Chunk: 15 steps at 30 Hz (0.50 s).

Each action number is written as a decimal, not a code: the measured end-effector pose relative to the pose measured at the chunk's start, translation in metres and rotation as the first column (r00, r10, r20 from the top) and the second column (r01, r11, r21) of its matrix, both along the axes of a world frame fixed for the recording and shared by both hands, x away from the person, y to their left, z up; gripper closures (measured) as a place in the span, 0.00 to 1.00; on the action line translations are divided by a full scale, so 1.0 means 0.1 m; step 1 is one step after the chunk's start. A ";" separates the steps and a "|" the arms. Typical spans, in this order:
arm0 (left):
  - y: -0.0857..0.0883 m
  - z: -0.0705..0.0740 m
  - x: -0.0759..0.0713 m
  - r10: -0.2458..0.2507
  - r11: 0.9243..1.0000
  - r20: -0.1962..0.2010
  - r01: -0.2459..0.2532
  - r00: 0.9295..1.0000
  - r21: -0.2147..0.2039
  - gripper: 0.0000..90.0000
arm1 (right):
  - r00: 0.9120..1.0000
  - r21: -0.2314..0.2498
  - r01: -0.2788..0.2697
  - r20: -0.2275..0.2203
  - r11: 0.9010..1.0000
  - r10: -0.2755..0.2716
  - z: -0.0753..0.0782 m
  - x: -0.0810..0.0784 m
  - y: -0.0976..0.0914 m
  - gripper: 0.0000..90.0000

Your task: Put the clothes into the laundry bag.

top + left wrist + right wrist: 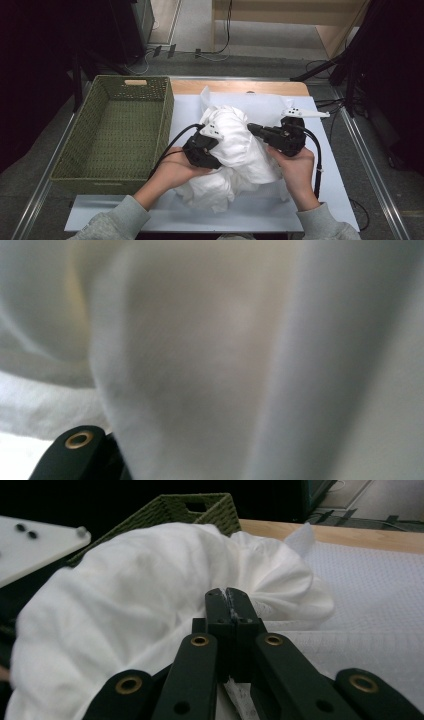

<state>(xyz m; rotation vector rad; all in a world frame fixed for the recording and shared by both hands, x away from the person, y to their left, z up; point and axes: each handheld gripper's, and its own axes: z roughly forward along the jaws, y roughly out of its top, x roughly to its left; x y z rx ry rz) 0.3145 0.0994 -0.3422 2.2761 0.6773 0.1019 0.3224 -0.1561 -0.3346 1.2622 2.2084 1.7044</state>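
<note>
A bunched white cloth [235,145] lies heaped in the middle of the table. My left gripper [212,145] pushes into its left side, jaws buried in the folds and gripping a thick bunch. In the left gripper view the cloth [200,340] presses right up against the camera. My right gripper [251,128] comes in from the right, pointing left. Its jaws [227,597] are shut, with a thin edge of the cloth [140,595] pinched between them. The cloth rises in a mound between the two grippers.
A green woven basket [162,125] stands on the left of the table with nothing in it, and its rim [200,507] shows behind the cloth. A pale mat [310,165] covers the tabletop, with a wooden edge [240,87] at the back. Cables trail from both grippers.
</note>
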 end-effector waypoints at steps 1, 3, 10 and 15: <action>0.03 0.04 0.03 0.009 1.000 0.005 -0.009 1.000 -0.007 0.71 | 1.000 0.008 -0.001 0.004 1.000 0.001 0.03 -0.02 0.01 1.00; 0.09 0.11 0.09 0.032 0.999 0.018 -0.032 0.999 -0.017 0.71 | 1.000 0.027 -0.016 0.018 1.000 0.015 0.07 -0.05 0.03 1.00; 0.08 -0.01 0.16 0.028 0.999 -0.010 -0.028 1.000 -0.028 0.70 | 1.000 0.033 -0.023 0.010 0.999 0.023 0.06 -0.07 0.07 1.00; -0.02 -0.26 0.16 0.021 0.999 -0.047 -0.023 0.999 -0.037 0.69 | 0.999 0.036 0.002 -0.032 0.999 -0.001 -0.07 -0.02 0.04 1.00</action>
